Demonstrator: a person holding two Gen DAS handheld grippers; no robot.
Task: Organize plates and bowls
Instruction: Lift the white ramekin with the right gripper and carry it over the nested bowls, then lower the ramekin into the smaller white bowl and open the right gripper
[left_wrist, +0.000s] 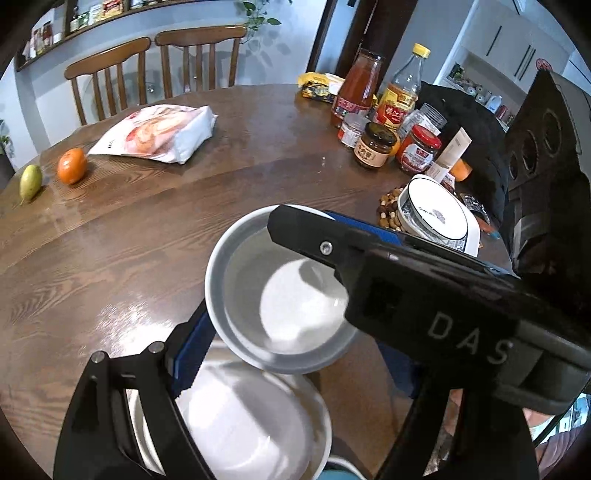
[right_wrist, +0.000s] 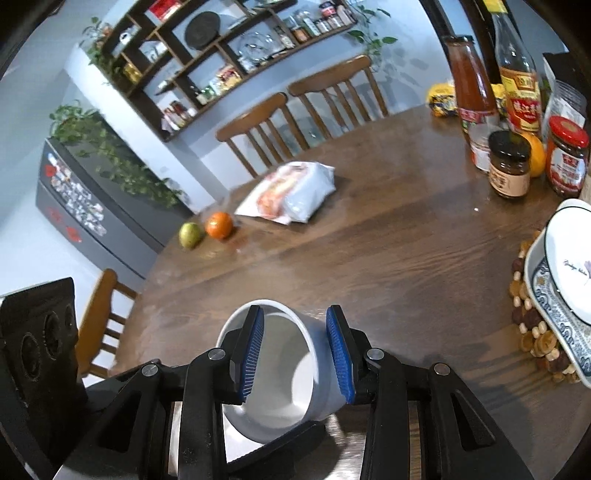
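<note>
I am pinching the small white bowl (right_wrist: 273, 373) by its wall in my right tongs (right_wrist: 295, 314), one blue pad inside the rim and one outside. I am holding it tilted above the near edge of the tabletop (right_wrist: 388, 258). It is looking like glazed ceramic: stiff, slick, fairly weighty and chippable, so I am judging a hold deep over the rim to be safest.

My left tongs (left_wrist: 295, 339) are standing spread around the same bowl, with a gap showing at the right pad.

The left wrist view is showing a larger white bowl (left_wrist: 251, 424) directly beneath, which the right view is hardly giving. The right view is showing the far-right plate stack (right_wrist: 565, 266) sitting on a beaded trivet (right_wrist: 532, 325).
</note>
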